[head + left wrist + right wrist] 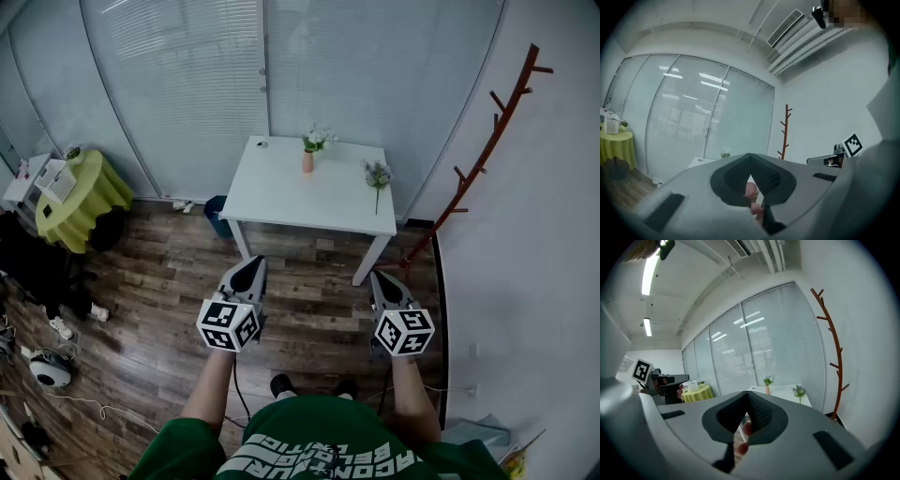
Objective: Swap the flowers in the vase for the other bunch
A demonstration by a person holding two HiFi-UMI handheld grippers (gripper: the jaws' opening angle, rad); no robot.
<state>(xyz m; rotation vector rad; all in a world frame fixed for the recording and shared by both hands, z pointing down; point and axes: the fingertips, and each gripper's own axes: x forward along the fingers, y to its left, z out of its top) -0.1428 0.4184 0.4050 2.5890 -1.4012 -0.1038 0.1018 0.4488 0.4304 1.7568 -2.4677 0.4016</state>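
Left gripper (pixel 254 264) and right gripper (pixel 381 277), jaws closed, empty, well short of table (pixel 281 199) bearing vase (pixel 307 163), loose bunch (pixel 378 175); likely coat rack (pixel 486 150) beside.

Closed, empty tool (pixel 749 399) faces vase (pixel 767 390) on table (pixel 785 389).

The table (pixel 281 202) stands well ahead of the left gripper (pixel 255 265) and the right gripper (pixel 380 277). On it, the vase (pixel 307 162) holding flowers (pixel 318 140) sits ahead between them, with the other bunch (pixel 378 175) lying straight ahead of the right gripper. A coat stand (pixel 487 141) rises further right, and a round table (pixel 84 192) stands far left.
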